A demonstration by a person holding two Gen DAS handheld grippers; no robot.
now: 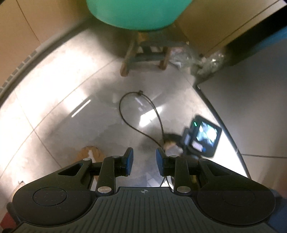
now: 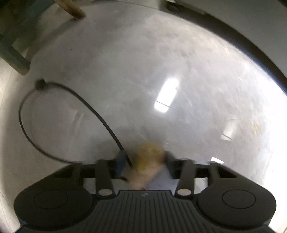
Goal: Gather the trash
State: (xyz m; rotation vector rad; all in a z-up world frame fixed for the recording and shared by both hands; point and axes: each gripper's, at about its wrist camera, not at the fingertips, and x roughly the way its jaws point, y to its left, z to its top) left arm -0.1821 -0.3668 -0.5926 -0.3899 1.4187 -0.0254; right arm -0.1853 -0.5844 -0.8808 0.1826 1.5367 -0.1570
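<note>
Left gripper (image 1: 144, 162) sits at bottom centre of the left wrist view, jaws parted, nothing between the blue pads (image 1: 129, 162), only bare floor (image 1: 62, 100). Brown scrap (image 1: 90, 154) lies on the tiles just left of its left finger, partly hidden behind the linkage. Black cable (image 1: 125, 114) loops mid-frame. Upper centre: wooden stool (image 1: 143, 55) with a teal tub (image 1: 132, 12) above it; crumpled clear plastic (image 1: 188, 57) to the stool's right. Lower right: right gripper's camera body (image 1: 202, 137), blurred.

Right wrist view: right gripper (image 2: 143, 164) at bottom centre, pointing at the floor, jaws partly apart. Yellowish-tan scrap (image 2: 149, 157) sits between the fingers; heavy blur, cannot tell if the pads press on it. Cable runs just left of that scrap.
</note>
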